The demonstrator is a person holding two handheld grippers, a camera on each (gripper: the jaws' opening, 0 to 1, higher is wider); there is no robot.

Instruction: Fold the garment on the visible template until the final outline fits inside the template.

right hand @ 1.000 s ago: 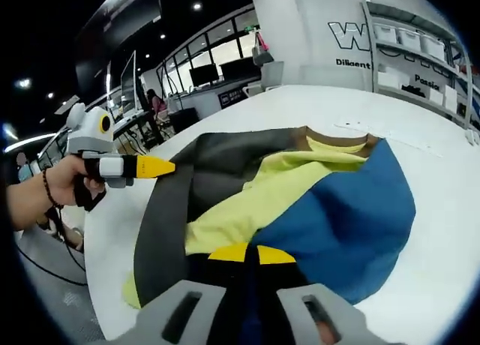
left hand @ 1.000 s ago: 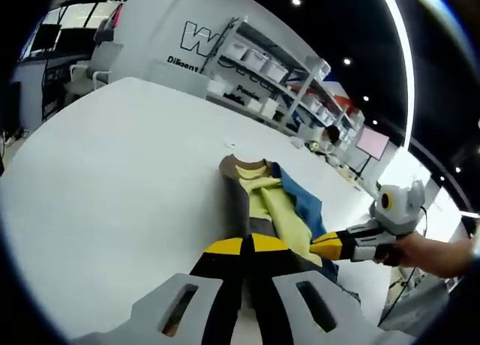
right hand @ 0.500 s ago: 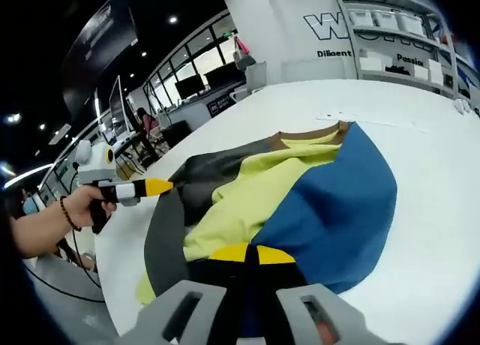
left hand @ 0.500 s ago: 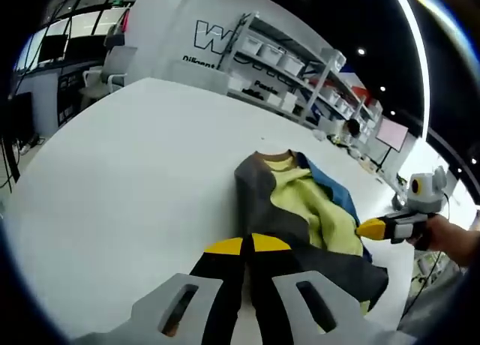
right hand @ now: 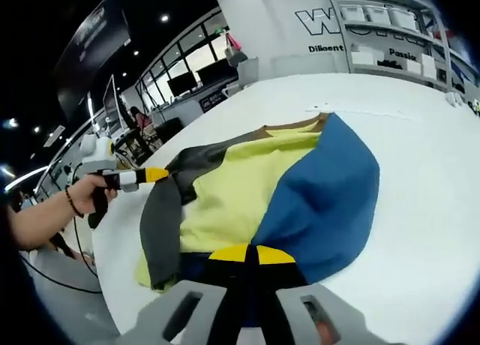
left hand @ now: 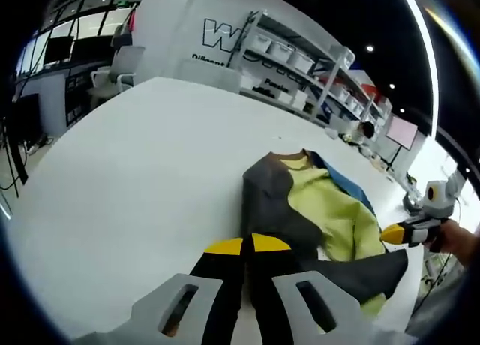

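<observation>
On the white table, your clenched left gripper and right gripper pinch the colour-block garment at 6 o'clock; judged mid-fold, next flatten it.

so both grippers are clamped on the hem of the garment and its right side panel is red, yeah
Not red. In the right gripper view that panel of the garment is blue, beside yellow and dark grey parts. Both the right gripper and the left gripper are shut on its edge.
</observation>
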